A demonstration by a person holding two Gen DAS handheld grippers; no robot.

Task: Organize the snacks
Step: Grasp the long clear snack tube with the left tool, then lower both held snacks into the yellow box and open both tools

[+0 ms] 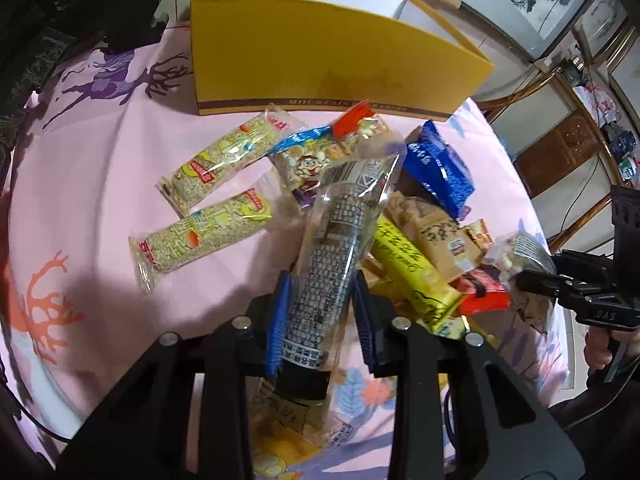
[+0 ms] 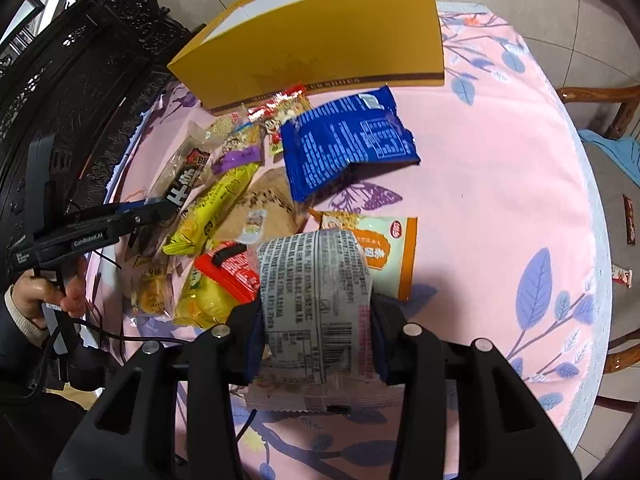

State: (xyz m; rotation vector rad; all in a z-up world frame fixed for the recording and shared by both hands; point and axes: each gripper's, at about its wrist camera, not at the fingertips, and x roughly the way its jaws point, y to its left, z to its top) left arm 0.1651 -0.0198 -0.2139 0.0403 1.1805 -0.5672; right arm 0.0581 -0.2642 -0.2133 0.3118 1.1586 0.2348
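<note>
Left wrist view: the left gripper (image 1: 320,312) clamps a long clear-wrapped bar (image 1: 332,248) above the snack pile (image 1: 420,232). Right gripper (image 2: 316,324) pinches a pale printed packet (image 2: 316,280), seemingly lifted off the pink tablecloth (image 2: 500,168); the yellow box (image 2: 320,36) stands behind

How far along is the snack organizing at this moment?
Early, it seems. Two grain bars lie side by side on the cloth, possibly already sorted. The left gripper holds a clear-wrapped bar; the right gripper holds a white printed packet. The pile, including the blue packet, remains beside the yellow box, whose inside is hidden.
</note>
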